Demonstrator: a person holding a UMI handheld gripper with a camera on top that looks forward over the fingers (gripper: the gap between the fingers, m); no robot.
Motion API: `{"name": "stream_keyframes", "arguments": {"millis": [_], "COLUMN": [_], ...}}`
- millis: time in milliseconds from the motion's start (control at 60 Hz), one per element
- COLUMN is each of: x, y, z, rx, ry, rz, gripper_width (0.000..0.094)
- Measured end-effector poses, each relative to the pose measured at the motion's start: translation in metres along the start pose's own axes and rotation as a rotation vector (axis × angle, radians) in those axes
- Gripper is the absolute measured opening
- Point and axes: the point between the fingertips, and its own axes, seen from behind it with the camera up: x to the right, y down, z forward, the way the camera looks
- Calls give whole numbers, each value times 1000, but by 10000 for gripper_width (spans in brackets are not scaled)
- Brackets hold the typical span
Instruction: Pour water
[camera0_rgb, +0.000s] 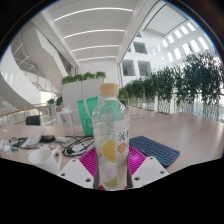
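A clear plastic bottle (110, 135) with a pale cap and a label showing lemon and lime slices stands upright between my fingers, lifted above the table. My gripper (111, 170) is shut on the bottle's lower part, its pink pads (90, 160) pressed against both sides. A small white cup (44, 157) sits on the table to the left of the fingers, a little ahead of them.
A dark keyboard (158, 150) lies on the table just right of the bottle. Cables and small items (72, 146) clutter the table behind the cup. A white box with plants (82, 98) stands further back; a glass railing with greenery (175, 95) runs along the right.
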Motion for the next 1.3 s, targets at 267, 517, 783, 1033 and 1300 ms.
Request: {"name": "stream_keyframes", "arguments": {"millis": [267,517,783,1033,1300], "x": [9,6,-7,-54,-102], "y": [20,26,18,-36,-84], "z": [0,-5,-99,-253,-374], "rx": [10,-16,-190,-216,-172], "ry": [-16,-14,1,52,120], "rz": [-22,-29,44,-3,-72], "gripper_width": [399,534,777,777,765]}}
